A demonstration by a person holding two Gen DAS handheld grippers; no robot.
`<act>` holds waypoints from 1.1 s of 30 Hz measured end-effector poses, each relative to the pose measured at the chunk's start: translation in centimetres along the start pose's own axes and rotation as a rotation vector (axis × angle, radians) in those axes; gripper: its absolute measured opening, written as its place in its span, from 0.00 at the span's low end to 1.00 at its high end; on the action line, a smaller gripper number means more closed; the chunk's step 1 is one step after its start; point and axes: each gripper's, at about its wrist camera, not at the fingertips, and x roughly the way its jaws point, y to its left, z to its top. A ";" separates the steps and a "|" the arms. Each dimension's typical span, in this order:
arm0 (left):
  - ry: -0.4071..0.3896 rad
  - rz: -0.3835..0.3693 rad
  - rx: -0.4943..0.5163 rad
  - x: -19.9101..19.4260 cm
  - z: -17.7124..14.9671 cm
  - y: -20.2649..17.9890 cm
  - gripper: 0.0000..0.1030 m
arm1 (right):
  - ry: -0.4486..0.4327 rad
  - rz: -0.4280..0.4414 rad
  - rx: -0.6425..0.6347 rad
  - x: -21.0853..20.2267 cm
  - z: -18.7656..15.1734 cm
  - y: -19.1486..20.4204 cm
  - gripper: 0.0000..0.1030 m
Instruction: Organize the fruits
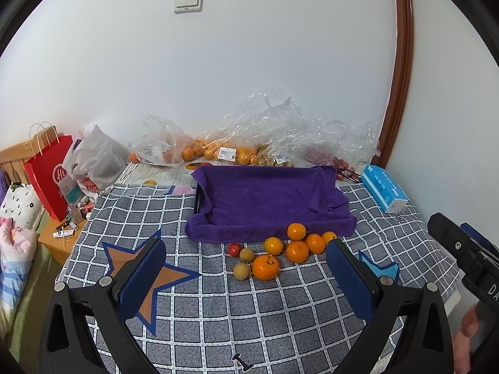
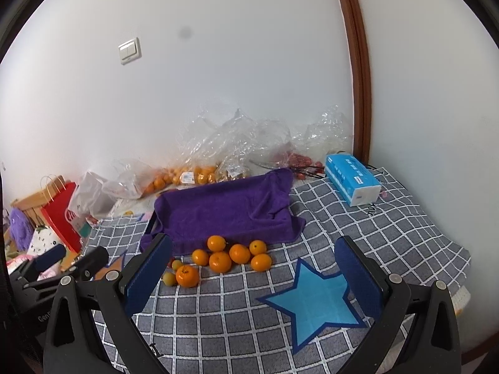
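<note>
Both grippers hover low over the checked cloth (image 1: 249,311), jaws spread wide, holding nothing.

Left gripper (image 1: 246,268) and right gripper (image 2: 254,268) face the oranges (image 1: 297,251) clustered just before the purple towel (image 1: 268,199). This soft towel hides most of a dark tray. Two small brownish fruits (image 1: 242,270) and one red fruit (image 1: 234,249) lie beside; their kind is unclear.

Blue tissue pack (image 2: 352,180) near wall; red paper bag (image 1: 50,174) at left.
</note>
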 end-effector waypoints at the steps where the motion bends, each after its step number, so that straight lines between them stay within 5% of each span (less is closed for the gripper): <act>1: 0.003 0.002 -0.006 0.2 0.1 0.1 1.00 | -0.001 0.007 0.000 0.2 0.1 0.0 1.00; 17: -0.003 -0.017 -0.034 1.8 1.5 1.6 1.00 | 0.111 0.038 -0.053 5.1 0.2 1.4 0.94; 33: 0.062 -0.037 -0.085 5.5 1.3 4.3 1.00 | 0.098 0.057 -0.060 7.6 0.3 1.7 0.94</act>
